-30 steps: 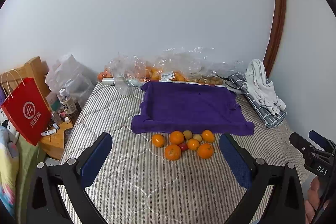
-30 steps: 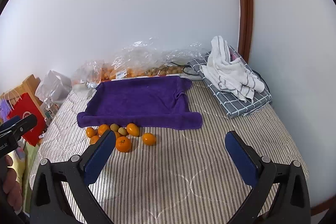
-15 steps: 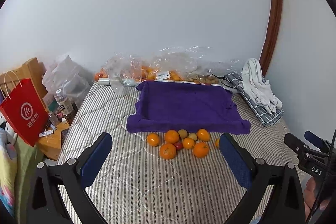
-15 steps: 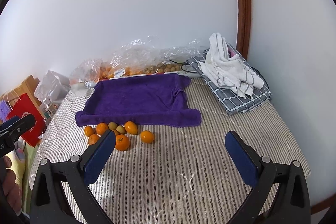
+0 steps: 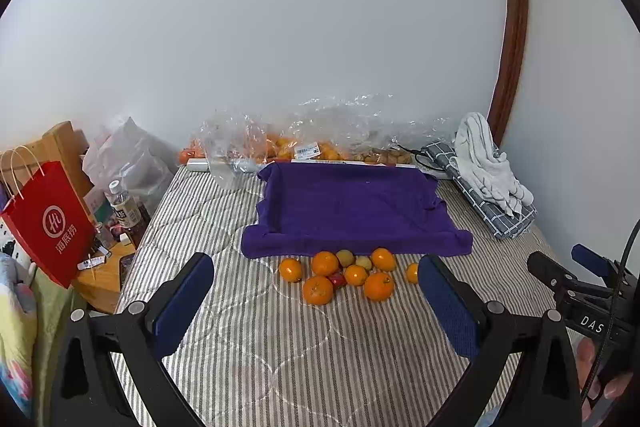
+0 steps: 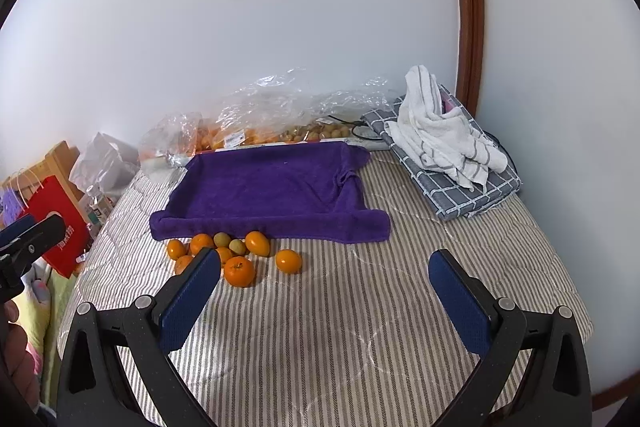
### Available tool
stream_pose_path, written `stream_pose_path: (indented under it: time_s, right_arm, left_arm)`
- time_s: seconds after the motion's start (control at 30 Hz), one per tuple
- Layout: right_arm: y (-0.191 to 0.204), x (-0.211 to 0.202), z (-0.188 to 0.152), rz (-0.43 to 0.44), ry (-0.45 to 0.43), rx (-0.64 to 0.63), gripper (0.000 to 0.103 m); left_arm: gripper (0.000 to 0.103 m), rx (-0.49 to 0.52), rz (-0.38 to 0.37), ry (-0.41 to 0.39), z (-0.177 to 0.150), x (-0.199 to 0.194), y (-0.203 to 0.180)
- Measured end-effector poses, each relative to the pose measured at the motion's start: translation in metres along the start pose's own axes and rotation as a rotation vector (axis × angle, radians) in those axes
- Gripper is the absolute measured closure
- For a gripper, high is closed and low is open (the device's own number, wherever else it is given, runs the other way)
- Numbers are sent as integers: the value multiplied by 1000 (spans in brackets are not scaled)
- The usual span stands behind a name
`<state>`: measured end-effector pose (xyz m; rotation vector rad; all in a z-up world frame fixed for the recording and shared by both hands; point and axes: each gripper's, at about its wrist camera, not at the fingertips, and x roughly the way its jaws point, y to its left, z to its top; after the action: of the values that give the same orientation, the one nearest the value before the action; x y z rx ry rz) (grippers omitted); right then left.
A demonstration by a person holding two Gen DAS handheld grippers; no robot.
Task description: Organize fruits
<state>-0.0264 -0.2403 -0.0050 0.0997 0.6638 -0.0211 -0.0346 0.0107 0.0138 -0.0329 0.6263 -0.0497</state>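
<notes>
Both grippers are just hanging over the striped mattress (image 5: 320, 367) with nothing in them. The left gripper (image 5: 316, 297) has its jaws spread wide, blue pads facing each other across a big gap, and the right gripper (image 6: 324, 291) is spread just as wide.

The fruit sits in a loose cluster just in front of the purple towel (image 5: 352, 207), touching or nearly touching its near rolled edge. It's mostly oranges (image 5: 318, 290), with a couple of small greenish-brown fruits (image 5: 345, 258) tucked right up against the towel and a little red fruit (image 5: 338, 279) wedged in the middle of the pile. One orange (image 6: 288, 261) sits a bit apart from the rest, off to the right end of the cluster. From the right wrist view, the left pad of that gripper covers part of the pile.

The towel itself lies flat with its edges rolled up like a shallow tray, nothing on it. Behind the towel, against the wall, are clear plastic bags (image 5: 320, 139) with more fruit inside. To the right of the towel there's a checked grey cloth (image 6: 452, 187) with a white striped towel (image 6: 440, 135) heaped on it. Way off to the left of the towel, past the mattress edge, stands a red paper bag (image 5: 52, 223).
</notes>
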Motion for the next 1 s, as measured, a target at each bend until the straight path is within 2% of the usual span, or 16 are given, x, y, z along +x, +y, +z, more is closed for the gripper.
stream_pose_path:
  time_s: [1.0]
  right_arm:
    - [18, 11, -3, -1, 6, -60, 1]
  left_arm:
    - [0, -14, -9, 9, 0, 8, 11]
